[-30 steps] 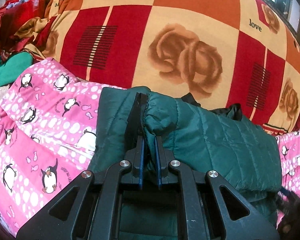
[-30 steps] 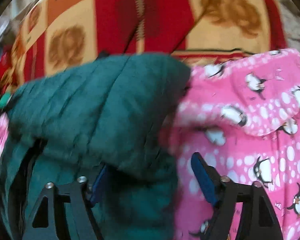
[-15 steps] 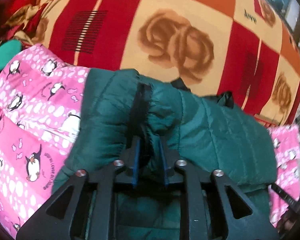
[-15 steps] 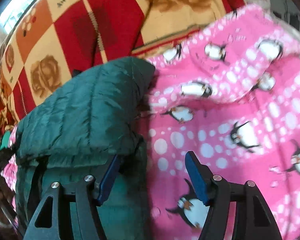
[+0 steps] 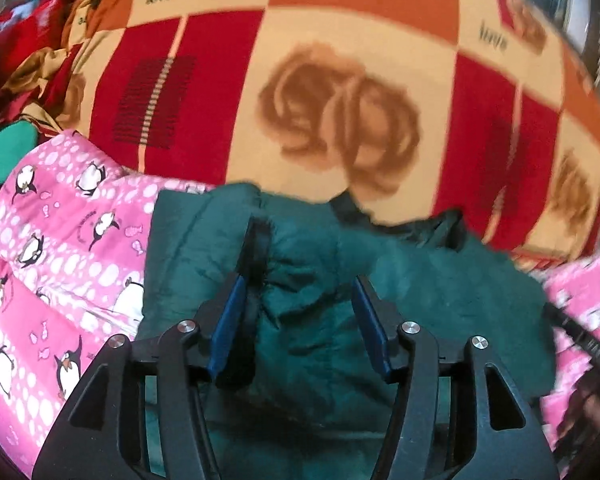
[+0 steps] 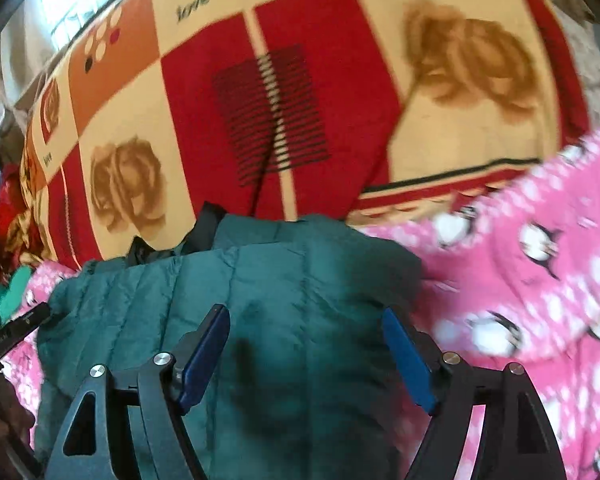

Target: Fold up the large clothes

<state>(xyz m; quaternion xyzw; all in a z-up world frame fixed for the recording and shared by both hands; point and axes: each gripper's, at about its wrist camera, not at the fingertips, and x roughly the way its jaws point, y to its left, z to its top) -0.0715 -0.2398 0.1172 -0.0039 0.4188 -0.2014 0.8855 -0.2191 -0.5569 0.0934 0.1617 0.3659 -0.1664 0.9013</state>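
At the left, a pink penguin-print quilt (image 5: 64, 248) is seen spread over the near edge of the bed, with the red and cream rose blanket (image 5: 340, 92) covering the bed beyond it. The dark green quilted jacket (image 5: 440, 292) is laid on the pink quilt in a folded bundle, its long axis running left to right across the near edge. The left gripper (image 5: 298, 300) is held directly over the jacket's left end, its fingers spread apart around a puckered fold and black zip edge, nothing clamped. Further right, the right gripper (image 6: 306, 330) is held over the jacket's right half, likewise parted and empty. Each end is judged nearest to its own gripper, the fabric lying straight ahead and below.
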